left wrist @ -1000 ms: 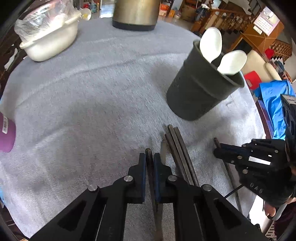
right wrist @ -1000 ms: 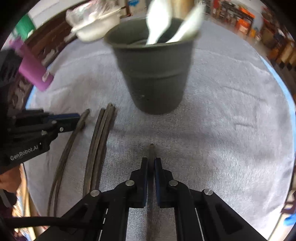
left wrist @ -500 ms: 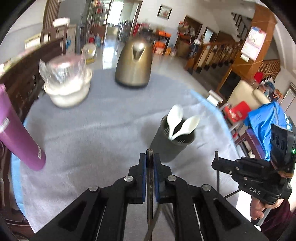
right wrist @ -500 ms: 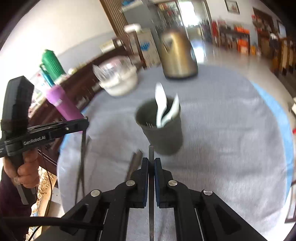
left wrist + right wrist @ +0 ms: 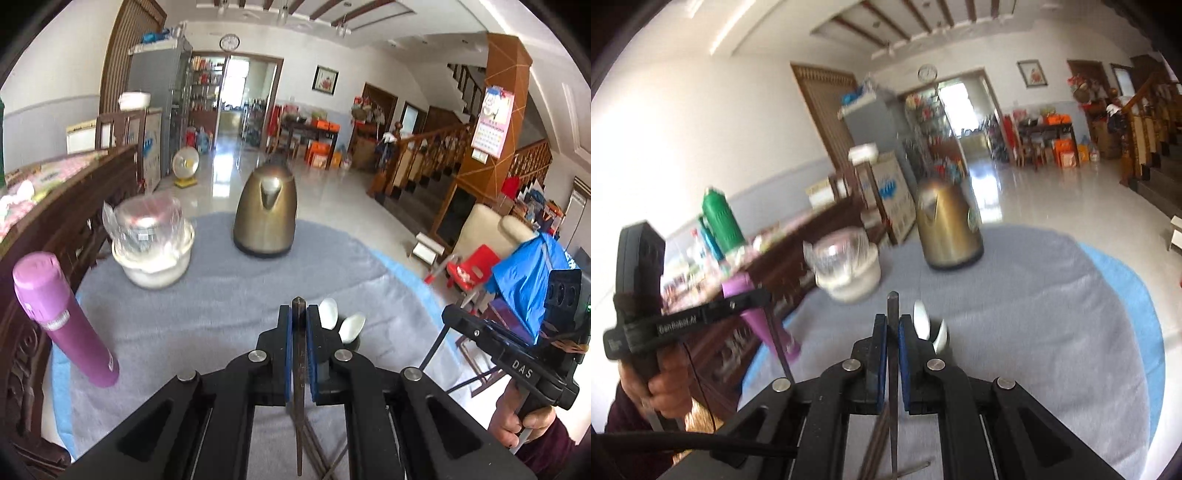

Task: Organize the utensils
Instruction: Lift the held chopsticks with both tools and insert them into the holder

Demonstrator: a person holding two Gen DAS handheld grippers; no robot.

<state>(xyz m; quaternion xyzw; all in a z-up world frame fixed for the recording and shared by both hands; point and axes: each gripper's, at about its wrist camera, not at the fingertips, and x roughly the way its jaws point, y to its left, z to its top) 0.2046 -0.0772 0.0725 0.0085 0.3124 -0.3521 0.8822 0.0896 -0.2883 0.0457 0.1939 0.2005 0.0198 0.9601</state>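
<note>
You hold 1 chopstick [image 5: 298, 373] clamped in each gripper [image 5: 299, 325], tips raised above the cup [image 5: 352, 341] at frame centre, probably to drop in.

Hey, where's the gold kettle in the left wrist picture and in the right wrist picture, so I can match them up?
Left wrist view: the gold kettle stands upper centre, at the table's far edge.
Right wrist view: the kettle stands centre, slightly right, blurred.
Shared landmark: the white bowl covered with clear plastic sits just left of the kettle in both.
</note>
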